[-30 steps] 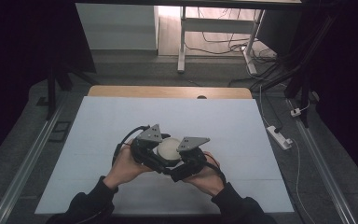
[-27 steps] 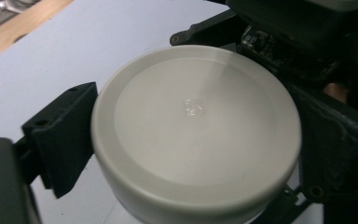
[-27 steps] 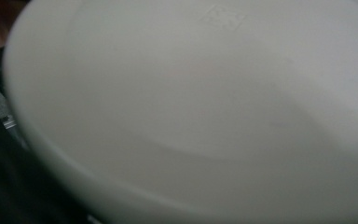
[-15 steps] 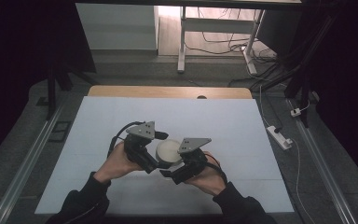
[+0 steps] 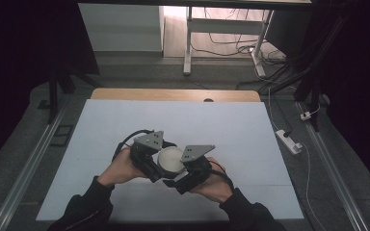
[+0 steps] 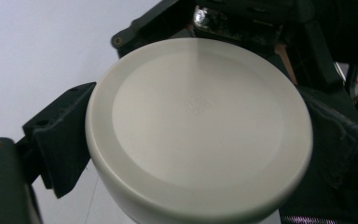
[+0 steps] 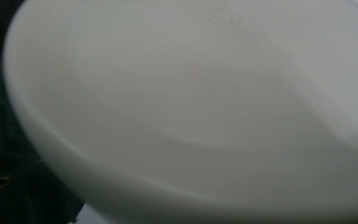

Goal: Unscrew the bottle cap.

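Since a moment ago my left gripper [image 5: 155, 166] has closed back beside my right gripper [image 5: 187, 174], both seemingly clamped on the round off-white plastic lid [image 5: 170, 160] above the white table [image 5: 250, 144], ready for twisting.

A wooden table [image 5: 175, 95] carries one thing directly — a white sheet [image 5: 183, 125] covering nearly all of it.

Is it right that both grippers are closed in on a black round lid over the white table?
Not quite: the round lid is off-white, not black, as the left gripper view shows. The left gripper and right gripper do flank it over the white table.
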`<state>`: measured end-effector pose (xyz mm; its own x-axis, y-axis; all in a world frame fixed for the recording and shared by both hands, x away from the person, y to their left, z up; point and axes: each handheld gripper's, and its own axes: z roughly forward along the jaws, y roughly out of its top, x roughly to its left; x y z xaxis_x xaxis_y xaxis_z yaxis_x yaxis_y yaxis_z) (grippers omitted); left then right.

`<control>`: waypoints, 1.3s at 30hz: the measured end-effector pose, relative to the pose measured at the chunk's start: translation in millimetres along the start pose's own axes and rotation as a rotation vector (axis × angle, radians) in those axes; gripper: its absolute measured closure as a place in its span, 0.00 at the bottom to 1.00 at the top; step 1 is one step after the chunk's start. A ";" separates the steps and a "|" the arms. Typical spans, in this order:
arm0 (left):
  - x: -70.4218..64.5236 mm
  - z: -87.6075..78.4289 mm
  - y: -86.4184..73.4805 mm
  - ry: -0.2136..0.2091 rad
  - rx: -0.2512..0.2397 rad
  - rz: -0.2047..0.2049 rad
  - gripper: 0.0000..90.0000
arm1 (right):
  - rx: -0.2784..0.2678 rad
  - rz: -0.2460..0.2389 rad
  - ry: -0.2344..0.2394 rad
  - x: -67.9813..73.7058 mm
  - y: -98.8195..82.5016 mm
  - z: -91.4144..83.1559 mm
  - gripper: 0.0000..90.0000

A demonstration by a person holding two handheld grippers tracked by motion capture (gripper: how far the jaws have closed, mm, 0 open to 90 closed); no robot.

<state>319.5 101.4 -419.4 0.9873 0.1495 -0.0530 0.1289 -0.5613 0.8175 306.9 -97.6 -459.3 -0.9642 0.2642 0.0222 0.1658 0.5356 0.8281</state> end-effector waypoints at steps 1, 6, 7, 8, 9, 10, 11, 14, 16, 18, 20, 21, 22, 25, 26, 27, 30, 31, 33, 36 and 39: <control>0.1 0.8 0.0 0.012 -0.002 -0.010 0.09 | 0.001 0.012 -0.020 -1.6 -0.5 -0.1 0.07; -1.5 6.1 1.9 0.084 -0.002 -0.066 0.09 | 0.006 0.039 -0.056 -4.4 -2.0 0.2 0.07; -1.9 6.7 2.6 0.101 -0.001 -0.077 0.09 | 0.006 0.047 -0.064 -5.3 -2.3 0.2 0.07; -2.8 7.8 3.4 0.121 -0.002 -0.091 0.09 | 0.004 0.053 -0.074 -6.2 -2.6 0.1 0.07; -3.6 8.8 4.3 0.139 -0.003 -0.103 0.09 | 0.003 0.062 -0.083 -6.9 -2.8 0.1 0.07; -4.4 9.4 5.3 0.154 -0.001 -0.110 0.09 | 0.001 0.069 -0.090 -7.5 -2.9 0.2 0.07; -5.6 10.0 6.1 0.168 -0.005 -0.118 0.09 | 0.003 0.075 -0.104 -8.3 -3.3 -0.3 0.07; -8.6 9.4 8.7 0.198 -0.027 -0.143 0.09 | 0.001 0.081 -0.112 -8.9 -3.6 -0.4 0.07; -9.6 7.6 10.3 0.202 -0.040 -0.157 0.09 | 0.002 0.083 -0.116 -9.1 -3.8 -0.4 0.07; -9.8 5.6 10.6 0.210 -0.044 -0.161 0.09 | 0.000 0.084 -0.112 -8.9 -3.7 -0.4 0.07; -8.9 3.9 10.1 0.211 -0.045 -0.163 0.09 | -0.002 0.083 -0.111 -8.2 -3.2 -0.4 0.07; -8.6 3.2 10.0 0.209 -0.050 -0.166 0.09 | -0.002 0.084 -0.110 -8.2 -3.1 -0.3 0.07; -8.6 2.5 10.2 0.209 -0.051 -0.167 0.09 | -0.003 0.085 -0.109 -8.2 -3.1 -0.1 0.07; -9.0 0.4 10.9 0.214 -0.049 -0.164 0.09 | 0.000 0.086 -0.110 -8.6 -3.6 -0.1 0.07; -8.9 -0.4 11.0 0.216 -0.046 -0.162 0.09 | 0.000 0.086 -0.112 -8.8 -3.8 -0.1 0.07; -9.0 -1.0 11.1 0.219 -0.043 -0.161 0.09 | 0.000 0.086 -0.112 -9.0 -3.9 -0.1 0.07; -8.8 -3.5 11.1 0.222 -0.044 -0.161 0.09 | -0.002 0.085 -0.114 -9.7 -4.0 -0.7 0.07; -8.9 -4.5 11.1 0.224 -0.047 -0.163 0.09 | -0.001 0.085 -0.115 -9.8 -4.1 -0.9 0.07; -9.2 -6.7 11.3 0.225 -0.050 -0.164 0.09 | -0.002 0.089 -0.115 -10.5 -4.5 -1.4 0.07; -9.2 -10.6 11.2 0.230 -0.049 -0.161 0.09 | -0.002 0.091 -0.120 -11.8 -5.2 -1.8 0.08; -9.2 -13.9 10.2 0.235 -0.051 -0.164 0.09 | -0.001 0.096 -0.124 -13.3 -5.8 -3.0 0.07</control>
<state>310.4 105.6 -402.5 0.9047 0.4222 -0.0574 0.2740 -0.4733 0.8372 318.2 -106.6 -462.7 -0.9110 0.4111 0.0323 0.2559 0.5021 0.8261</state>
